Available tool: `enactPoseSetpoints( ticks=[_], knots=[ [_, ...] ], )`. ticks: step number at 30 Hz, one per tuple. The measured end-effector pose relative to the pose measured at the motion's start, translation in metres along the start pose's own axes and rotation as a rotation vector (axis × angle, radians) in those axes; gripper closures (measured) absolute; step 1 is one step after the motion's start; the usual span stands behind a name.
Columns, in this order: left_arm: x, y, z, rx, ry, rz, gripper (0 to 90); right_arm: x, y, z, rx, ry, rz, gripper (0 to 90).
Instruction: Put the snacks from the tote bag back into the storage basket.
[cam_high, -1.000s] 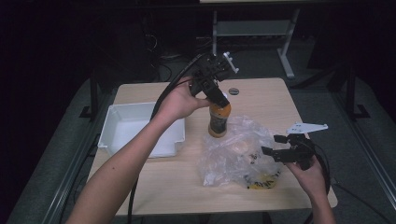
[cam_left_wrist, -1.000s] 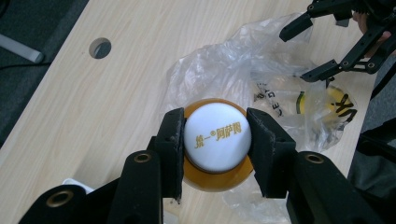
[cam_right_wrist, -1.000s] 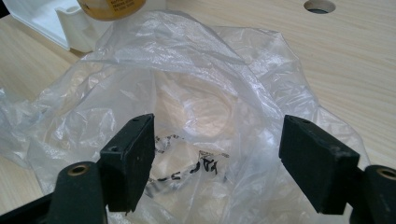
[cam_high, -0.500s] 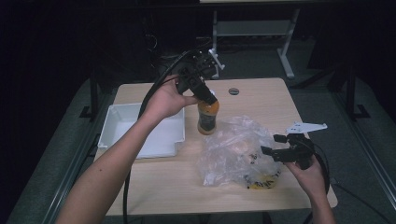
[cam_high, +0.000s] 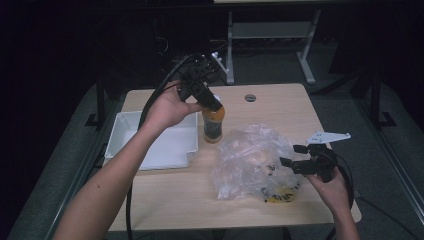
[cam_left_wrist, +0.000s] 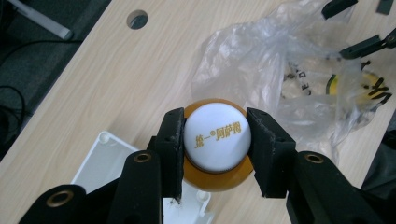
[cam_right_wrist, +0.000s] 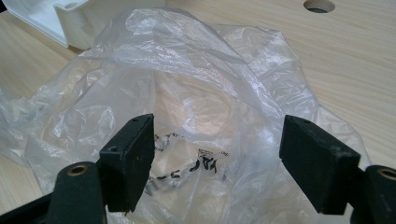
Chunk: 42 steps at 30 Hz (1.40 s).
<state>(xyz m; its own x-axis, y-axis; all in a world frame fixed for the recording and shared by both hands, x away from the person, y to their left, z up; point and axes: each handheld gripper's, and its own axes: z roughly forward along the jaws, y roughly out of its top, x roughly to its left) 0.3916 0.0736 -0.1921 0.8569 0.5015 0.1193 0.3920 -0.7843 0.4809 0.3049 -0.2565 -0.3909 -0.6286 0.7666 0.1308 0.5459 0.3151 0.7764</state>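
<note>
My left gripper (cam_left_wrist: 215, 140) clamps the white cap of the orange plastic bottle (cam_left_wrist: 217, 172); body hidden. My right gripper (cam_right_wrist: 217, 158) gapes at the crinkled clear plastic bag (cam_right_wrist: 187, 93), at 4 o'clock; contents unreadable.

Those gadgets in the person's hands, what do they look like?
Both are black two-jaw tools. The left gripper has thick black cables trailing along a bare forearm. The right gripper carries a grey three-cornered plate on top. The square jaw pads look rubbery, and the jaw arms have brass-coloured pivot rings.
</note>
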Motion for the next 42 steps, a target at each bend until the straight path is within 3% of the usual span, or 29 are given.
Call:
enactPoseSetpoints(
  ticks=[22,42],
  knots=[
    [0.023,-0.022,-0.005,0.028,0.009,-0.053,59.4,0.001,0.000,0.001,0.005,0.001,0.000,26.2],
    [0.033,-0.037,-0.009,0.035,0.025,-0.094,59.4,0.000,0.000,0.000,0.002,-0.001,-0.003,26.2]
  ],
)
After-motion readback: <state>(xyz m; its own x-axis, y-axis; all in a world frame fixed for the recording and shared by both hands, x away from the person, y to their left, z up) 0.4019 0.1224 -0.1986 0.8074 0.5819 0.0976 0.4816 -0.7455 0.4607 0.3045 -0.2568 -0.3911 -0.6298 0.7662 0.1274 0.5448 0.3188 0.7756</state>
